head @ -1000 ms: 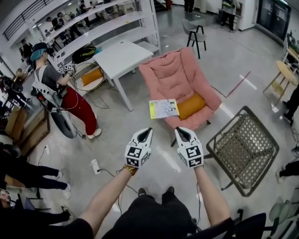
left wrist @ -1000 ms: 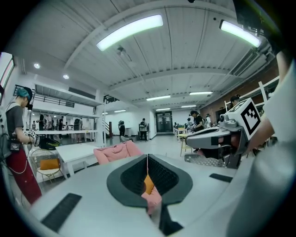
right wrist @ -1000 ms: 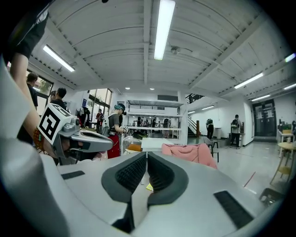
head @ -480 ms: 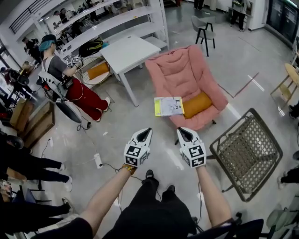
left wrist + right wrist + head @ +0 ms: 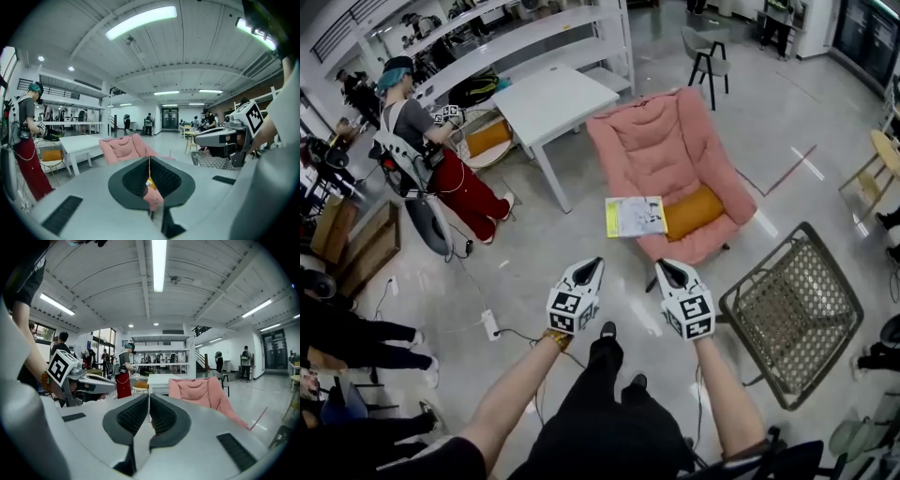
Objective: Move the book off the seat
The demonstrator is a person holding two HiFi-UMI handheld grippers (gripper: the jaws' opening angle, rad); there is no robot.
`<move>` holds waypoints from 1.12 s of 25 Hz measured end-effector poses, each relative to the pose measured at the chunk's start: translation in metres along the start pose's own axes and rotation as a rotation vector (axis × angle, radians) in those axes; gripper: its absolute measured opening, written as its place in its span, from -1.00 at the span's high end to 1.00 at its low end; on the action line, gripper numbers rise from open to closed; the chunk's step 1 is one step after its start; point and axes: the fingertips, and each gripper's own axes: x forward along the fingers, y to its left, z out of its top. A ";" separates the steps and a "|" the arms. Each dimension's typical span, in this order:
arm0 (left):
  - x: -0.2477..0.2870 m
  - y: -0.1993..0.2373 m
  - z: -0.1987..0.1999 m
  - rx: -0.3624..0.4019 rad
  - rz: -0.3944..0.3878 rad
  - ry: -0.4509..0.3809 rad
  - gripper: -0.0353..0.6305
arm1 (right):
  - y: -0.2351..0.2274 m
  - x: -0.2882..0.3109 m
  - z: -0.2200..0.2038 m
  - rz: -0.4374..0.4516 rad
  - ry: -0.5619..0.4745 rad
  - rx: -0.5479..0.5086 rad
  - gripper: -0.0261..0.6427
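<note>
Left claw (image 5: 597, 264) and right claw (image 5: 662, 266) are both pressed together with nothing between their jaws, held side by side at the ends of the person's outstretched forearms above the grey floor (image 5: 534, 281). Each claw's own view shows its two dark ribbed pads meeting along a thin line, aimed toward the pink armchair (image 5: 661, 150). The book (image 5: 635, 217), yellow along one side, lies flat on the front of that armchair's seat, its left part jutting past the seat's edge and its right edge just beside an orange cushion (image 5: 695, 212). The book is well apart from both claws. A wire mesh chair (image 5: 792, 314) stands to the right of the armchair and a white table (image 5: 555, 101) to its left, with a person in red trousers (image 5: 431, 164) beyond that table.
</note>
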 end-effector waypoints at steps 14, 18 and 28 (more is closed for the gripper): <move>0.094 0.117 -0.045 -0.095 -0.082 0.134 0.85 | -0.058 0.112 -0.008 -0.074 0.090 0.051 0.88; 0.120 0.137 -0.053 -0.106 -0.100 0.153 0.85 | -0.070 0.143 -0.017 -0.100 0.106 0.072 0.88; 0.172 0.152 -0.085 -0.159 -0.047 0.221 0.85 | -0.116 0.192 -0.057 -0.071 0.139 0.087 0.88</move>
